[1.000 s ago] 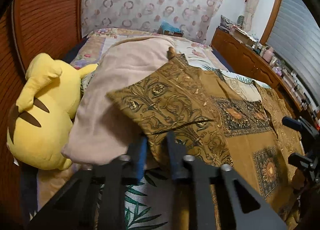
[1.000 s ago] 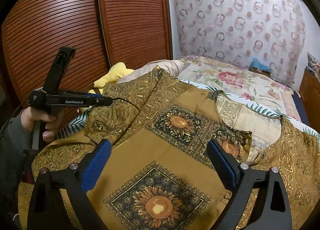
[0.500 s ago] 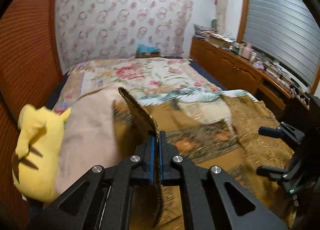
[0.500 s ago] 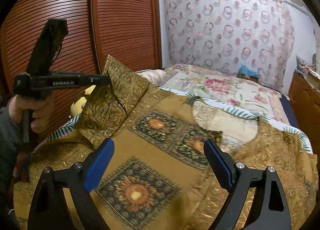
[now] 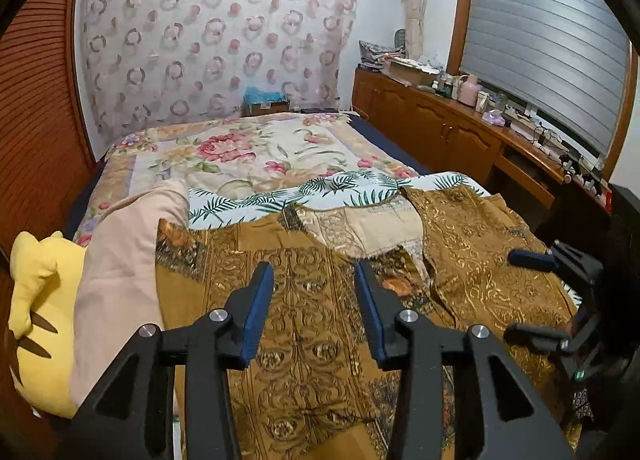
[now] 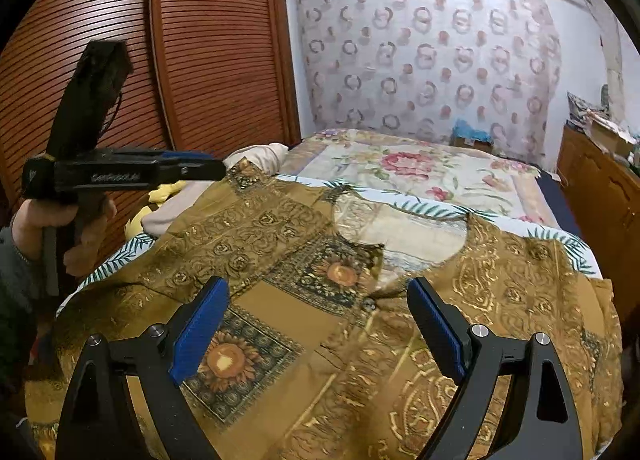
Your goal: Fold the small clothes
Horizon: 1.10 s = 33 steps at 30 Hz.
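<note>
A golden-brown patterned shirt (image 5: 320, 300) lies spread on the bed, its sleeve folded in over the body. My left gripper (image 5: 312, 288) hovers just above that folded sleeve. Its jaws are opening, and nothing is between the blue pads (image 5: 256, 300). From the right wrist view the shirt (image 6: 340, 272) shows sunflower squares and a round neckline. There my right gripper (image 6: 318, 312) stands open above the shirt's front, holding nothing. A hand holds the left gripper (image 6: 218, 168) at the shirt's left edge. The right gripper (image 5: 532, 292) shows at the right edge of the left wrist view.
A yellow plush toy (image 5: 36, 320) and a beige cushion (image 5: 120, 260) lie left of the shirt. A floral bedspread (image 5: 240, 148) covers the far bed, with a box (image 5: 266, 102) at its head. A louvred wooden wardrobe (image 6: 208, 60) stands left; a cluttered wooden cabinet (image 5: 460, 128) runs along the right.
The left gripper was shut on the sleeve, lifted it and carried it over the shirt. It has now let go, and the sleeve lies folded on the body. The right gripper shifted slightly.
</note>
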Tool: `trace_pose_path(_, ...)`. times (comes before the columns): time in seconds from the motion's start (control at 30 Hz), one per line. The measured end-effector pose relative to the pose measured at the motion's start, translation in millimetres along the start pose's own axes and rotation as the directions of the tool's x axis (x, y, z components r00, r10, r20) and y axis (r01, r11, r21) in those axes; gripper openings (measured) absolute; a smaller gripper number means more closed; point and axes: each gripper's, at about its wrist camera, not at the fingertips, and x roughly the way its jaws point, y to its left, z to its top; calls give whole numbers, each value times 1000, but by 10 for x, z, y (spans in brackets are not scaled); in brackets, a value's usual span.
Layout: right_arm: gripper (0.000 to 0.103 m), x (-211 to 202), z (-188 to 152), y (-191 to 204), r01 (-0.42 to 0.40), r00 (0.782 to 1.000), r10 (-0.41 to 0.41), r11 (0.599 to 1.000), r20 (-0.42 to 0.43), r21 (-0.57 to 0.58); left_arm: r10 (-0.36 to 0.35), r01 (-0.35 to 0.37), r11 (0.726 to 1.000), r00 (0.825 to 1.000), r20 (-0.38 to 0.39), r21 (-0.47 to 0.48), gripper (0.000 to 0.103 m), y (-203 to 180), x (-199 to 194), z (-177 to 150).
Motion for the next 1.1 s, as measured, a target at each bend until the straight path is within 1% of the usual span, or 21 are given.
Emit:
trace_pose_path(0.03, 91, -13, 2, -17, 2, 1000, -2, 1000, -1, 3, 4, -4, 1000, 1000, 5, 4, 55, -12, -28, -33)
trace_pose_path(0.07, 91, -21, 1, -29, 5, 1000, -5, 1000, -2, 7, 5, -5, 1000, 1000, 12, 7, 69, -19, -61, -63)
trace_pose_path(0.13, 91, -34, 0, -43, 10, 1000, -10, 1000, -6, 17, 5, -5, 1000, 1000, 30, 12, 77, -63, -111, -116)
trace_pose_path(0.3, 91, -82, 13, -93, 18, 1000, -18, 999, -12, 38, 2, -2, 1000, 999, 48, 1, 78, -138, -206, -269)
trace_pose_path(0.37, 91, -124, -15, -113, 29, 999, -28, 999, -15, 40, 3, -4, 1000, 999, 35, 6, 78, -189, -185, -327)
trace_pose_path(0.57, 91, -147, -91, -232, 72, 996, -69, 996, -64, 44, 0, 1, 1000, 999, -51, 15, 78, -294, 52, -520)
trace_pose_path(0.67, 91, -215, -148, -338, 94, 993, -89, 994, -81, 59, 12, -10, 1000, 993, -118, 19, 78, -304, 251, -626)
trace_pose_path(0.73, 91, -312, -198, -436, 116, 990, -110, 991, -83, 71, 14, -10, 1000, 989, -147, 26, 78, -316, 342, -665)
trace_pose_path(0.87, 91, -504, -286, -664, 177, 981, -168, 980, -100, 90, 16, -11, 1000, 981, -191, 27, 78, -302, 470, -723)
trace_pose_path(0.9, 91, -553, -323, -745, 215, 973, -204, 972, -111, 95, 24, -18, 999, 979, -204, 31, 78, -298, 507, -737)
trace_pose_path(0.93, 87, -584, -362, -823, 247, 965, -235, 964, -121, 99, 31, -24, 999, 977, -213, 34, 78, -291, 532, -751)
trace_pose_path(0.97, 80, -633, -405, -913, 270, 958, -256, 957, -131, 107, 38, -30, 999, 977, -211, 41, 78, -293, 538, -753)
trace_pose_path(1.0, 78, -674, -438, -980, 280, 955, -263, 953, -137, 118, 41, -32, 998, 976, -212, 46, 78, -298, 542, -752)
trace_pose_path(1.07, 68, -777, -512, -1148, 310, 946, -289, 940, -148, 143, 49, -37, 998, 975, -215, 58, 79, -316, 549, -754)
trace_pose_path(1.1, 67, -823, -544, -1232, 329, 939, -307, 932, -157, 149, 54, -40, 997, 974, -218, 68, 79, -334, 556, -759)
